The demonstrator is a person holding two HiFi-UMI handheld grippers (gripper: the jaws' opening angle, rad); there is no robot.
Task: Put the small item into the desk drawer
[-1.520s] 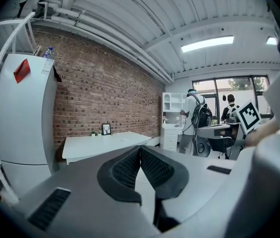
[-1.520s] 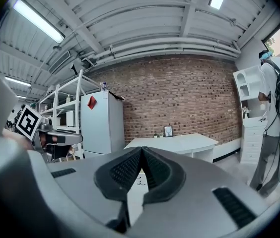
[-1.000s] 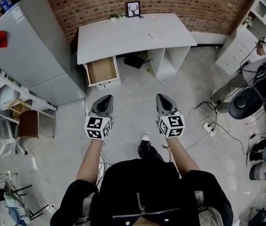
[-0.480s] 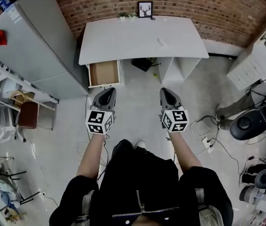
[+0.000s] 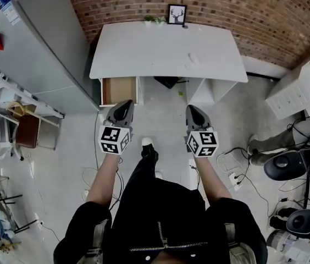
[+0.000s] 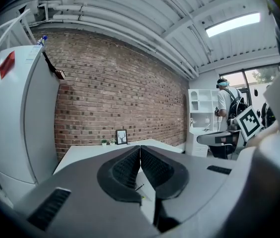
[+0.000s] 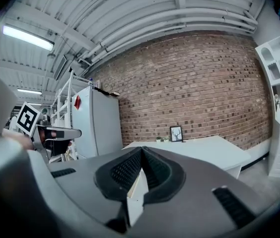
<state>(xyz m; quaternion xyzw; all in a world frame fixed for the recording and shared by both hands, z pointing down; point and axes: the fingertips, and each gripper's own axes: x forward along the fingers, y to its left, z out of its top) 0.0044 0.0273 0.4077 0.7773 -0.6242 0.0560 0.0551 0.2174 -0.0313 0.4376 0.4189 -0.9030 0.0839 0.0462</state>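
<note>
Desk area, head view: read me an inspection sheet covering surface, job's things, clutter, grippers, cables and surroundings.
Surface: white desk, top mostly bare.
Job's things: small pale item lying on the desk top; drawer open, looks empty.
Clutter: picture frame and small plants at the desk's back edge.
Grippers: left gripper and right gripper both shut, nothing held, short of the desk.
Cables: power strip and loose cables on the floor at right.
Surroundings: fridge left of the desk, brick wall behind, white cabinet at right.
</note>
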